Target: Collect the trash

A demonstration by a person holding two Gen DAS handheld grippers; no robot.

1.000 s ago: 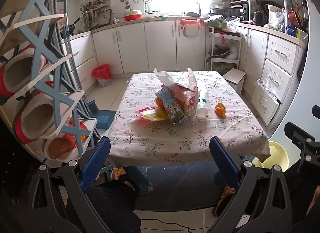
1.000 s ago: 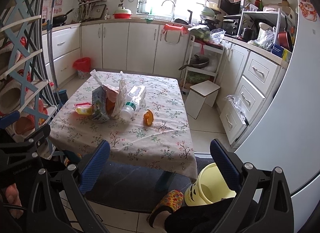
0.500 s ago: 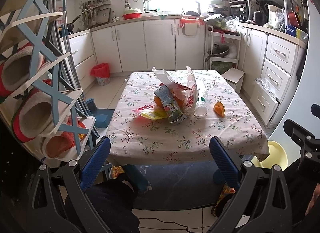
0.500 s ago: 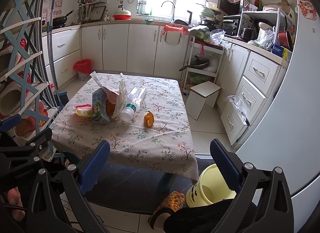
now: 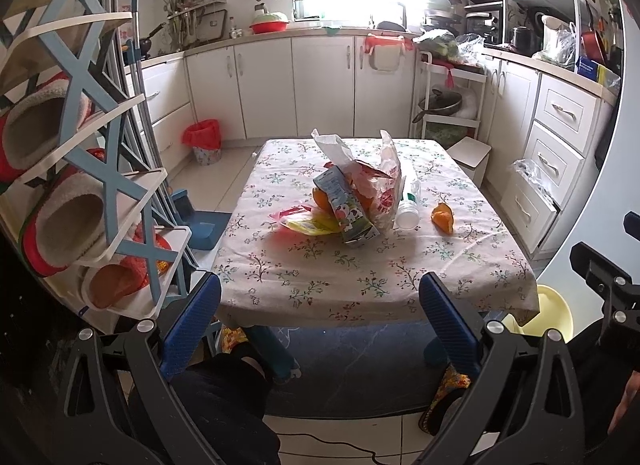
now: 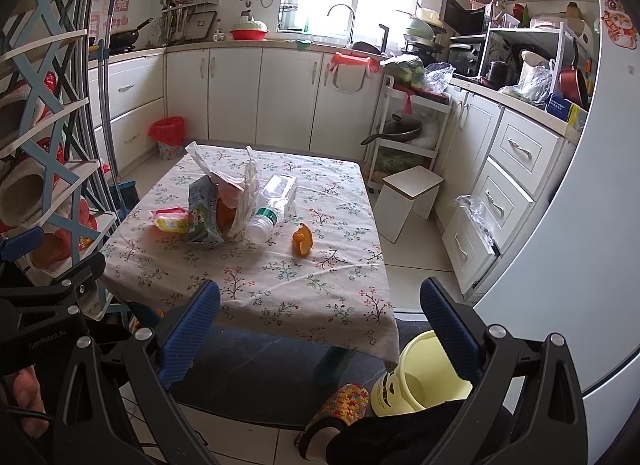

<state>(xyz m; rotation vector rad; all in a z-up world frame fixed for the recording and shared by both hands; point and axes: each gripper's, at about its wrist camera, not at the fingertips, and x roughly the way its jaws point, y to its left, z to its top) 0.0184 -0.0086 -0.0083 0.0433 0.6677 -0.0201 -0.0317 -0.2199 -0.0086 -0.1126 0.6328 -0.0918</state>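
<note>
A low table (image 5: 360, 281) (image 6: 280, 297) with a flowered cloth carries the trash. In the middle a crumpled plastic bag (image 5: 376, 181) (image 6: 244, 193) leans against a green-blue carton (image 5: 346, 209) (image 6: 202, 209). A yellow and red wrapper (image 5: 310, 223) (image 6: 172, 219) lies to their left. An empty clear bottle (image 5: 408, 205) (image 6: 274, 201) lies to their right, then an orange peel (image 5: 443, 218) (image 6: 302, 240). A pale yellow bin (image 6: 416, 379) (image 5: 540, 313) stands on the floor by the table's near right corner. My left gripper (image 5: 320, 321) and right gripper (image 6: 320, 325) are both open and empty, short of the table's near edge.
A shoe rack (image 5: 80, 169) with slippers stands close on the left. A red-lined waste basket (image 5: 204, 141) (image 6: 170, 137) sits by the far cabinets. A white stool (image 6: 408, 197) and a drawer unit (image 6: 504, 193) are to the right. A person's feet in slippers (image 6: 336, 409) rest on a dark mat.
Both views have shifted slightly: the table sits a little higher and farther in the left wrist view. The objects on the table have not moved and both grippers stay open.
</note>
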